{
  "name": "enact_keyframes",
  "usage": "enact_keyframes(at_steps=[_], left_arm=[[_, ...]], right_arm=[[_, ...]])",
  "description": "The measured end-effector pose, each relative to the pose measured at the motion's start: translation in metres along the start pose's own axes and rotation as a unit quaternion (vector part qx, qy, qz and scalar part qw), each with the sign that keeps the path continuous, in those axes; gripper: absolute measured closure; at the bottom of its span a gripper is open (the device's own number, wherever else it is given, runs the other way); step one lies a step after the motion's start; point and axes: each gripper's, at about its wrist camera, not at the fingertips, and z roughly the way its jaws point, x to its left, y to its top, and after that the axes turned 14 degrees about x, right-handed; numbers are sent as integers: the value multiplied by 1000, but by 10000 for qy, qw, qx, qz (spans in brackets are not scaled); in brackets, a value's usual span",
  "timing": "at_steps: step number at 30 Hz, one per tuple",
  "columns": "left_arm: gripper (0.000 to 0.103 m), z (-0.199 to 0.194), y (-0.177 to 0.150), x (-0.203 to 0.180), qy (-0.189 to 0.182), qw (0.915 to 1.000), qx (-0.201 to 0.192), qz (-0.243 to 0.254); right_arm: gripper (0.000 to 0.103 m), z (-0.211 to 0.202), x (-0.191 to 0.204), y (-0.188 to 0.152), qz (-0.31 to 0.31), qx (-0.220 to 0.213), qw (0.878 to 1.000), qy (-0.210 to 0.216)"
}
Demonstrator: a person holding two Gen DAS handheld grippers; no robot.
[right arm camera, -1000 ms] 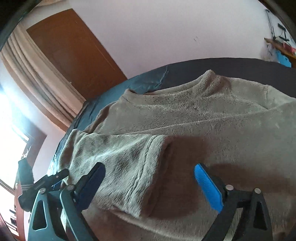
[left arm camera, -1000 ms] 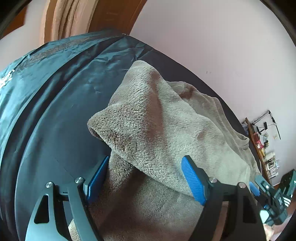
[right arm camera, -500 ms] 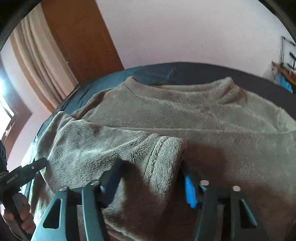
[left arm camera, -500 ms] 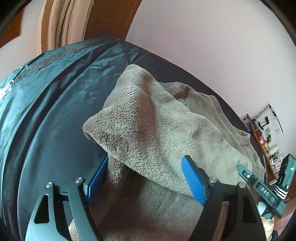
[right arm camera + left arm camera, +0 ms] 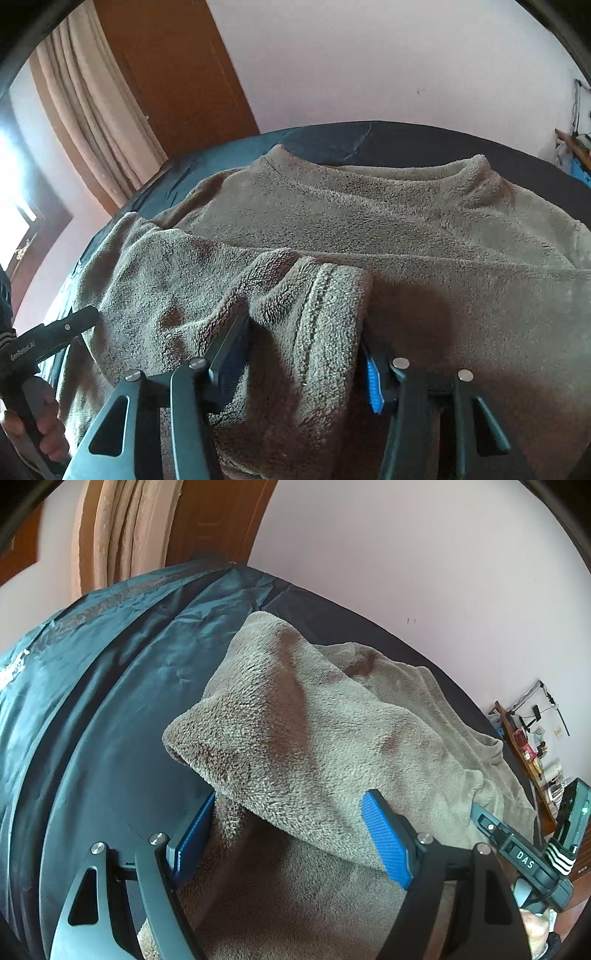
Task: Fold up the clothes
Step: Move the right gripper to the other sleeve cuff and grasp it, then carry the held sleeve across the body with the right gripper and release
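Note:
A grey-brown fleece sweater (image 5: 406, 221) lies spread on a dark bedcover (image 5: 110, 701), collar toward the wall. One sleeve is folded across the body. Its ribbed cuff (image 5: 332, 302) sits between the fingers of my right gripper (image 5: 303, 332), whose jaws are closing with both pads pressing into the fleece. My left gripper (image 5: 291, 801) stands open over the raised shoulder fold (image 5: 258, 738) of the sweater, with the fold's lower edge between its blue pads (image 5: 386, 842). One of its fingers (image 5: 74, 325) shows at the sleeve's outer edge in the right wrist view.
A pale wall runs behind the bed. A brown door (image 5: 177, 74) and beige curtain (image 5: 85, 92) stand at the far left. A shelf with small items (image 5: 532, 753) is at the right. A person's hand (image 5: 48, 424) holds the left gripper's handle.
My right gripper moved in over the folded sleeve's cuff and its jaws narrowed around it. The left gripper stayed wide on the shoulder fold, barely shifting.

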Motion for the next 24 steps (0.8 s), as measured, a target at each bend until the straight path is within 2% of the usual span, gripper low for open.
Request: enact_keyframes(at_steps=[3, 9, 15, 24], left_arm=[[21, -2, -1, -3, 112, 9998, -92, 96], [21, -7, -3, -9, 340, 9985, -310, 284], [21, -8, -4, -14, 499, 9970, -408, 429], [21, -9, -7, -21, 643, 9943, -520, 667]], right_arm=[[66, -5, -5, -1, 154, -10, 9998, 93], [75, -27, -9, 2, 359, -273, 9989, 158], [79, -70, -14, 6, 516, -855, 9949, 158], [79, -134, -31, -8, 788, -1684, 9823, -244]])
